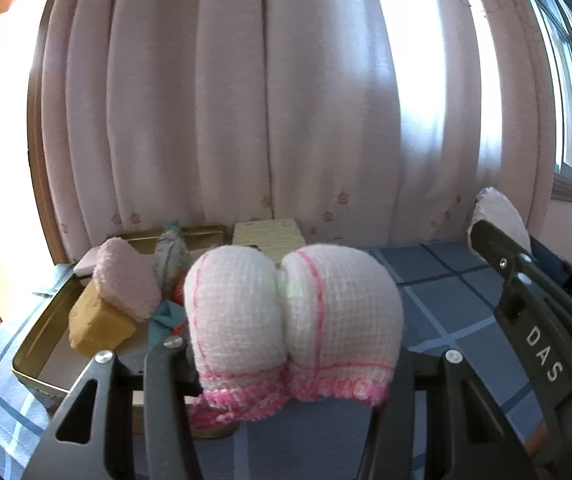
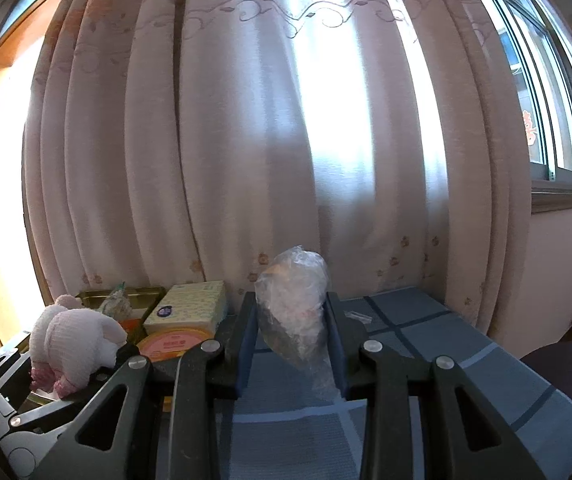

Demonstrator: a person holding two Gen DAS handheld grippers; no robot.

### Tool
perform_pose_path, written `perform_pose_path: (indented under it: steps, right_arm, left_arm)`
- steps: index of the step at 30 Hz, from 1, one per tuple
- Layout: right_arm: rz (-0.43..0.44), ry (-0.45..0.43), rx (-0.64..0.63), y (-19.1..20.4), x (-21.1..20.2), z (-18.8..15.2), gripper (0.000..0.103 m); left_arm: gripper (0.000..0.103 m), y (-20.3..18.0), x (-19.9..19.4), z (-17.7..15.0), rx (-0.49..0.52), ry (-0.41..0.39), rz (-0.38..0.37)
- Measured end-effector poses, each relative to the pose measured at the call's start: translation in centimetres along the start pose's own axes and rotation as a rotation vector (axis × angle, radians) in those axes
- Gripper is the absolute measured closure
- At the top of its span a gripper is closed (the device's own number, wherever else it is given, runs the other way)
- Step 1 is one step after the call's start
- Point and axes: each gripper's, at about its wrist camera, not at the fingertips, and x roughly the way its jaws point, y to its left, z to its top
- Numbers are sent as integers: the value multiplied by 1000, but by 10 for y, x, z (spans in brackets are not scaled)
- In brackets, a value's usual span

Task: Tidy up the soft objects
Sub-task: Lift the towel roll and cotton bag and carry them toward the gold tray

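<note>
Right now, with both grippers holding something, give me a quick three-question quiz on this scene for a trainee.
1. True or false: the left gripper is shut on the pink-trimmed mittens.
2. What does the right gripper hold? A) a yellow sponge B) a clear plastic bag C) a tissue pack
3. Fill in: the yellow sponge lies in the gold ____, under a pink fuzzy cloth.

Key: 1 true; 2 B, the clear plastic bag; 3 tin.
</note>
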Motion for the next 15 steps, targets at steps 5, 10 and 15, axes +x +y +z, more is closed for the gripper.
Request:
perform_pose_path:
  steps: [5, 10, 15]
  right_arm:
    - [27, 1, -2, 12, -1, -1, 68]
    - [58, 1, -25, 27, -2, -4, 68]
    - [83, 2, -33, 40, -3, -5, 68]
  left_arm:
    - [54, 12, -2, 0, -7, -3, 14]
    - [54, 25, -6, 0, -16, -8, 38]
    - [54, 42, -8, 0, -34, -7, 63]
